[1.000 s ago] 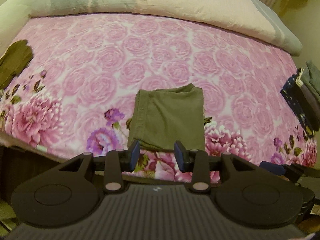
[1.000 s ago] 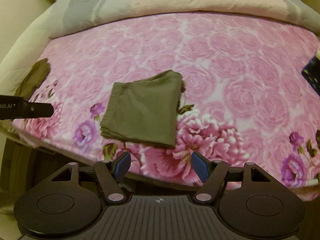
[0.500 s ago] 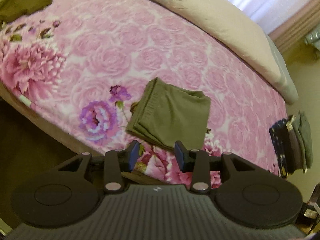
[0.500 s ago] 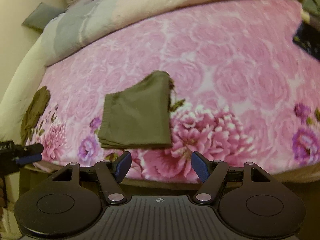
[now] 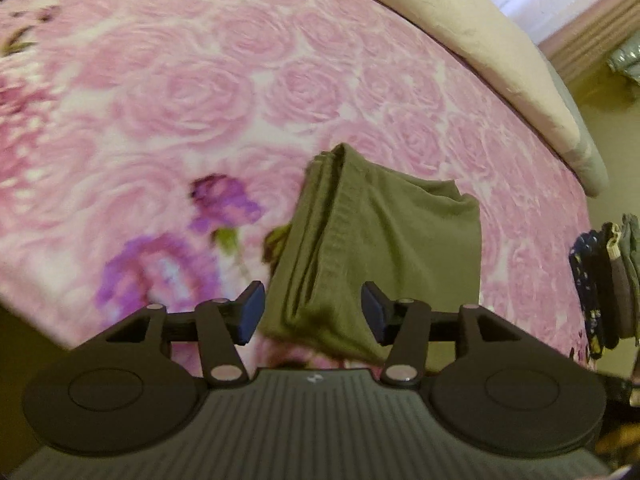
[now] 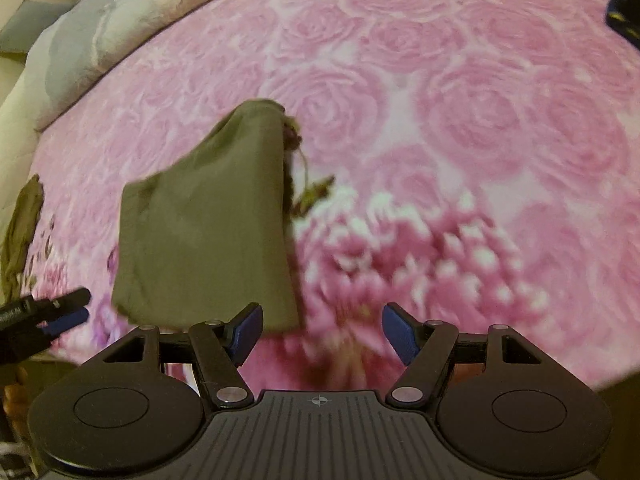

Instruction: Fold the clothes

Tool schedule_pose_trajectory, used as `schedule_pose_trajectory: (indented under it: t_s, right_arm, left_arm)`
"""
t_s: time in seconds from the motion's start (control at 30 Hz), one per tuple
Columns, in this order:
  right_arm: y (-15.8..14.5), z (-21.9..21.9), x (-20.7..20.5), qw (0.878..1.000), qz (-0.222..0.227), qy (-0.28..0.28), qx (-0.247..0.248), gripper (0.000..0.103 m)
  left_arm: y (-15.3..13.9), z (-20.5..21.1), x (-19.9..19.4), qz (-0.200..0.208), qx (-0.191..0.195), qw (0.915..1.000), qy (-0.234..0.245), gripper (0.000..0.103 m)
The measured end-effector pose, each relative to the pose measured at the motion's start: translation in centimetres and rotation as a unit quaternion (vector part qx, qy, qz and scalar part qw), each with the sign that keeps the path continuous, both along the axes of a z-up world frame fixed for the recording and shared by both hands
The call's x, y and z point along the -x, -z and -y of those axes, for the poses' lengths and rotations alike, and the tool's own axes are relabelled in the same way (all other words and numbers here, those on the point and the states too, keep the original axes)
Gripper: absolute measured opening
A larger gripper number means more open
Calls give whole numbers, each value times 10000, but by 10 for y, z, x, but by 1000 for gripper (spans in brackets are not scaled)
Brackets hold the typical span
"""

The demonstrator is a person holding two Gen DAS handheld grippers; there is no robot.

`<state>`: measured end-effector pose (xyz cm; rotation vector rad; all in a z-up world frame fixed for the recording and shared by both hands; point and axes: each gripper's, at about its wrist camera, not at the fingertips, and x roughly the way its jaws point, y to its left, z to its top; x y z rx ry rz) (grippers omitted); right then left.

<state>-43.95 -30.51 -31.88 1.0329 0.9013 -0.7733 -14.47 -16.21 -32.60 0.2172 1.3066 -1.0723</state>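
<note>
A folded olive-green garment [image 5: 380,248] lies on the pink rose-print bedspread [image 5: 180,92] near the bed's front edge. My left gripper [image 5: 313,312] is open, its blue pads on either side of the garment's near left corner, close above it. In the right wrist view the same garment [image 6: 208,224] lies left of centre. My right gripper [image 6: 322,330] is open and empty, just right of the garment's near right corner, over the bedspread [image 6: 480,120]. The left gripper's tip [image 6: 60,312] shows at the left edge there.
A stack of folded dark and green clothes [image 5: 604,280] sits at the bed's right edge. Another olive garment [image 6: 20,232] lies at the far left. A rolled beige and grey quilt [image 5: 480,36] runs along the back of the bed.
Both grippers have moved forward and down toward the folded garment, which now looks much larger. The left gripper's jaws have opened wider. The garment itself has not moved.
</note>
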Motion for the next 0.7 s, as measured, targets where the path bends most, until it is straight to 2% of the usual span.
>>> schedule_pose_trajectory:
  t_s: [0.17,0.27,0.43,0.6,0.63,0.67,0.7]
  right_arm:
    - [27,23,-16,9980,624,83,-61,70]
    - [42,32,-21,9949,966,163,-231,70]
    - [59,44,-21,9898,1270,333,-546,70]
    - [69,56,-26,9845,1584,158,-733,69]
    - [70,58,-29,9841,1610,99,-747,65]
    - [72,61,-31,9837,1622,50,-778,55]
    - [74,63,-34,9830,1640,6,-826,48]
  left_arm:
    - [34,27,-18,-138,-60,9998,142,55]
    - [49,32,-29,-600,49,9981,126,55]
    - [65,38,-42,-1196,213,9926,14,56]
    - [78,48,-52,-1823,364,9825,-144,53]
    - [80,49,-52,-1888,352,9813,-150,49]
    - [81,50,-52,-1903,336,9811,-134,42]
    - [82,50,-52,-1905,322,9811,-113,41]
